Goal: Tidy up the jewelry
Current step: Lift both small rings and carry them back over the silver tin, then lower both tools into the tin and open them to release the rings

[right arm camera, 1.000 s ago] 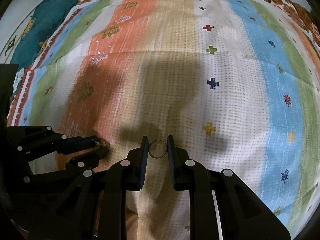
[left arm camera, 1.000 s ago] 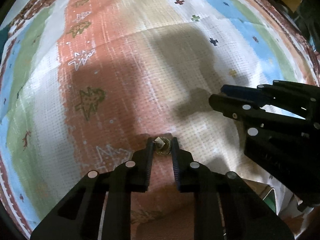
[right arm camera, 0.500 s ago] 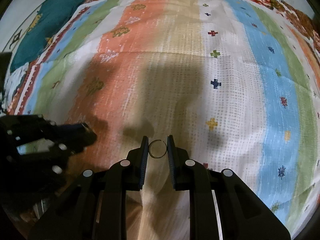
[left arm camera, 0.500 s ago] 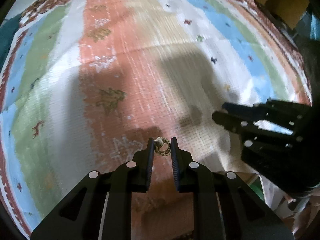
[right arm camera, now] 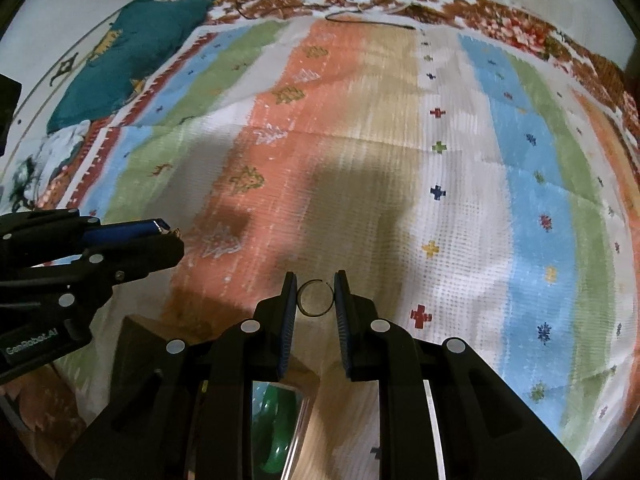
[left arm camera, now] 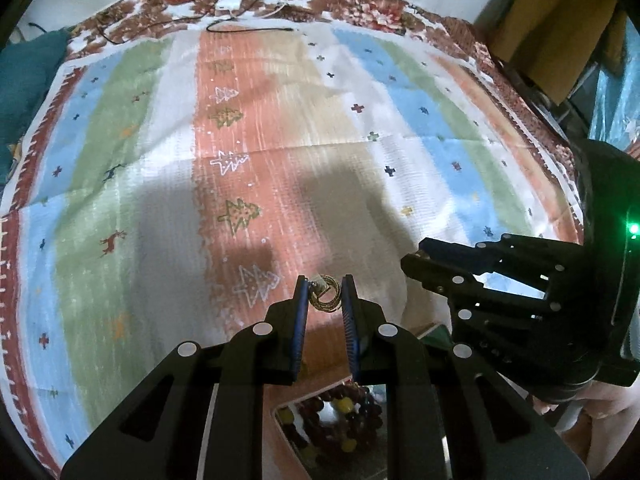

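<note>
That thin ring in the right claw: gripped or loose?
Gripped. The thin ring sits squeezed between both fingers of the right claw, above the striped cloth.

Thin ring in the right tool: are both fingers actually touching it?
Touching. The right wrist view shows the thin ring spanning the gap of the right tool, its edge meeting each finger pad.

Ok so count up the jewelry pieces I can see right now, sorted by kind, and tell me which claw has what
Gold wire rings: 1, the gold ring pinched in the left claw.
Thin plain rings: 1, the thin ring pinched in the right claw.
Beaded strands: 1, the beaded bracelet below the left claw.
Green bangles: 1, the green bangle below the right claw.
Total: 4.
</note>
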A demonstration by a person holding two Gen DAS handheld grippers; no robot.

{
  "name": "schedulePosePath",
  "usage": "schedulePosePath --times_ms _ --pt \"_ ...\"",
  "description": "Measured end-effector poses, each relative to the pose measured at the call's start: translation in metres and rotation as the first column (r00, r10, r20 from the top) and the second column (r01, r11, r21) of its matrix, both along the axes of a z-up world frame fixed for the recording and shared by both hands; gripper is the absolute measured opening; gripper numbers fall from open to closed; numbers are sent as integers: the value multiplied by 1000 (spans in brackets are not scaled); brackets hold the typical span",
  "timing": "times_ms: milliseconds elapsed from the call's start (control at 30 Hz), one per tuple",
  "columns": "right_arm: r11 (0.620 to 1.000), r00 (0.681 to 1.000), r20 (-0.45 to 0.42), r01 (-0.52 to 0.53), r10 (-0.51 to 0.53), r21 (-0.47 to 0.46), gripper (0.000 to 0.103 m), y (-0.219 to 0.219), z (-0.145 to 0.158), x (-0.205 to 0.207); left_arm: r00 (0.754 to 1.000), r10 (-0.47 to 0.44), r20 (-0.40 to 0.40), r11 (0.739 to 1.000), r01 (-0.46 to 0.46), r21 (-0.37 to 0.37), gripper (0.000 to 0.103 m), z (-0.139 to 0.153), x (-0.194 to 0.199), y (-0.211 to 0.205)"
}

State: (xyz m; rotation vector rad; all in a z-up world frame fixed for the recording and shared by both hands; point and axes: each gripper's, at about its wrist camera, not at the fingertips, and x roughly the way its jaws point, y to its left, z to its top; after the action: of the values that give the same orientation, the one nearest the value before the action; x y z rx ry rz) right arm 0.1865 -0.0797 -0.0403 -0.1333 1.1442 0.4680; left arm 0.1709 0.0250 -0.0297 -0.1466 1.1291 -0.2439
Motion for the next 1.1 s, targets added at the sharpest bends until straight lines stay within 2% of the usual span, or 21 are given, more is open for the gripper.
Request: schedulePosePath --times_ms 367,667,967,1100 --pt "1000 999 31 -7 6 17 20 -4 13 -21 998 35 45 999 -36 16 16 6 -22 2" --pt "999 996 80 -27 25 33 20 -5 27 -38 992 84 90 996 -83 -15 16 17 -42 6" --pt "998 991 131 -36 28 54 20 -9 36 -54 980 97 175 995 -99 -2 16 31 -68 0" --pt "997 991 127 -41 33 63 20 -11 36 -60 977 97 189 994 -104 25 16 31 -77 -3"
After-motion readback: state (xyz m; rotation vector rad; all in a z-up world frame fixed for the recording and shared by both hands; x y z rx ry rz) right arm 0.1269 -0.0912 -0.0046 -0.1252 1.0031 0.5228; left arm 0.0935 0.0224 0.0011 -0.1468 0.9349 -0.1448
